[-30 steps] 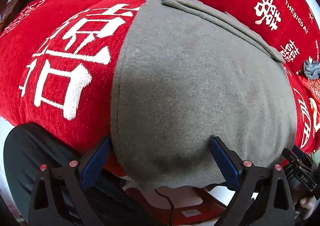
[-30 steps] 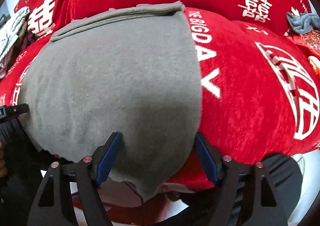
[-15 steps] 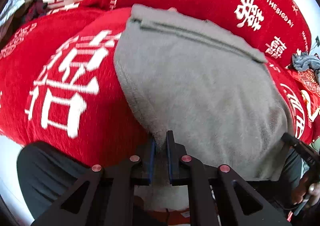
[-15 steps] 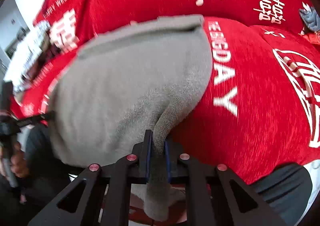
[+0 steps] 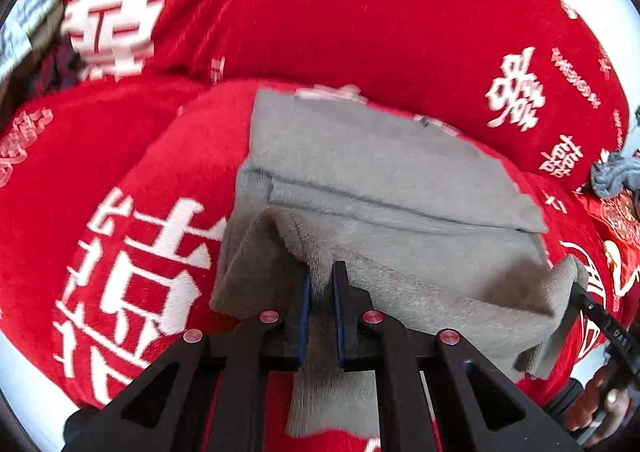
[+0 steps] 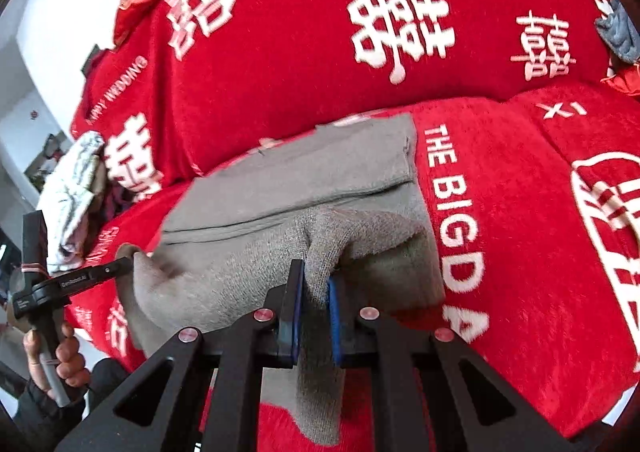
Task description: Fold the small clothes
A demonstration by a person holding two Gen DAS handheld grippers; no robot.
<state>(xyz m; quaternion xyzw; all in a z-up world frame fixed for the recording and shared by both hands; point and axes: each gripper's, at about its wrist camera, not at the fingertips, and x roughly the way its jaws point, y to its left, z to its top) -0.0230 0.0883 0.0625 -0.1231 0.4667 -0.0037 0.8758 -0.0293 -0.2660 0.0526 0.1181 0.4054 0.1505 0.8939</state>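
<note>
A small grey knit garment [image 5: 380, 188] lies on a red seat cushion and also shows in the right wrist view [image 6: 304, 176]. My left gripper [image 5: 320, 280] is shut on the garment's near left corner and holds it lifted over the rest of the cloth. My right gripper [image 6: 316, 280] is shut on the near right corner, also lifted. The near edge is raised and carried toward the far edge, so the cloth is doubling over itself. Each gripper shows in the other's view, the right one [image 5: 588, 308] and the left one [image 6: 120, 264].
The garment rests on a red sofa cover [image 6: 500, 212] with white lettering, with a back cushion [image 5: 360, 12] behind. A pale crumpled cloth [image 6: 76, 192] lies at the left, a blue-grey cloth [image 5: 612, 172] at the right.
Both grippers went from open around the garment's near edge to shut on it. They have since lifted the edge and carried it forward over the cloth.
</note>
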